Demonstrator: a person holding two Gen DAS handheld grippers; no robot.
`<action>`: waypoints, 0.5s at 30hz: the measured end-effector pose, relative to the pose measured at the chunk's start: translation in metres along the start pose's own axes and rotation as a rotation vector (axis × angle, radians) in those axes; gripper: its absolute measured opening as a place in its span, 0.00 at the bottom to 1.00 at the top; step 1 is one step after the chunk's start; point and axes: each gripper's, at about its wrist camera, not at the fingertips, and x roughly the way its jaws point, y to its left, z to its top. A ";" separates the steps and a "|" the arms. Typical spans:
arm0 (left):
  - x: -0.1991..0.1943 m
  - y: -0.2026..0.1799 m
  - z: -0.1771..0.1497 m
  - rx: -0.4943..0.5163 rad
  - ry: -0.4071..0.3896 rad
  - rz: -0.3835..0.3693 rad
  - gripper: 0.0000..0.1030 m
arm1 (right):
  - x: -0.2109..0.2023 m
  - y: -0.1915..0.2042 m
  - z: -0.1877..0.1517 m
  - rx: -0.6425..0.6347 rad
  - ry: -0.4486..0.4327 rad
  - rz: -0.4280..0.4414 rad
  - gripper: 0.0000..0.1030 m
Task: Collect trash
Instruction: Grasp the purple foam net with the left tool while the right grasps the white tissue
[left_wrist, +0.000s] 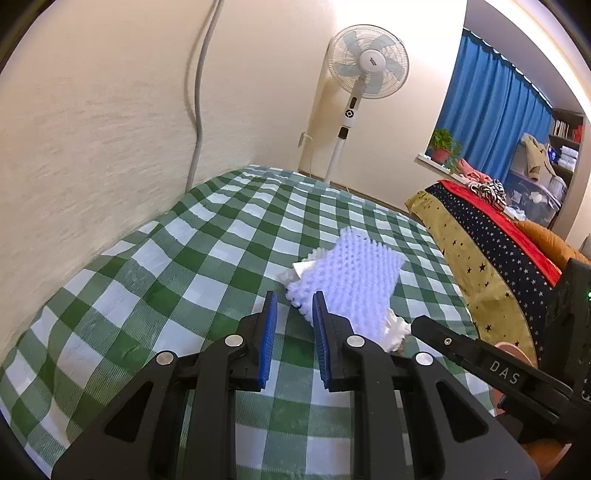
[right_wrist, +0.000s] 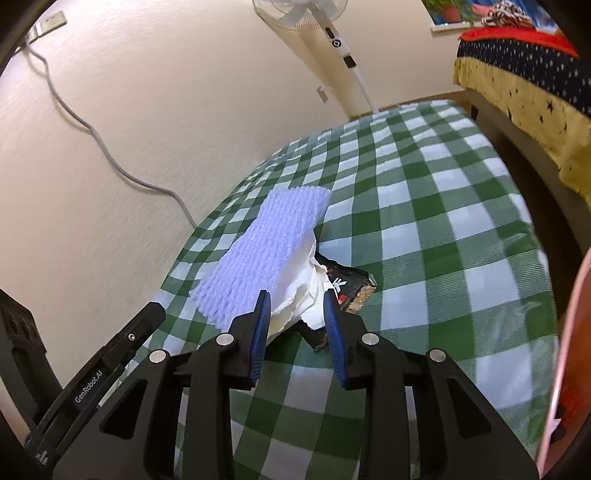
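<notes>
Foam net (right_wrist: 266, 243) overlaps tissue (right_wrist: 299, 291) on the table (right_wrist: 461, 236).

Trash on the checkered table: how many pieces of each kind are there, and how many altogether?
White foam net: 1
Crumpled white paper: 1
Black wrapper: 1
Total: 3, all in one pile on the green checkered tablecloth. More could hide underneath the pile.

free: we see bare checked bench (right_wrist: 443, 229) right of the trash pile | blocked: wall (right_wrist: 110, 166) hugs its left edge, foam net (right_wrist: 266, 254) ahead, bed (right_wrist: 524, 92) beyond right
</notes>
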 end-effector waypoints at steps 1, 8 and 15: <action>0.002 0.001 0.000 -0.005 0.004 -0.005 0.19 | 0.003 0.000 0.001 0.003 0.005 0.003 0.31; 0.020 0.005 0.000 -0.050 0.037 -0.048 0.30 | 0.017 0.001 0.003 0.003 0.045 0.022 0.30; 0.037 0.009 0.001 -0.095 0.069 -0.092 0.42 | 0.021 0.006 0.001 -0.034 0.082 0.025 0.26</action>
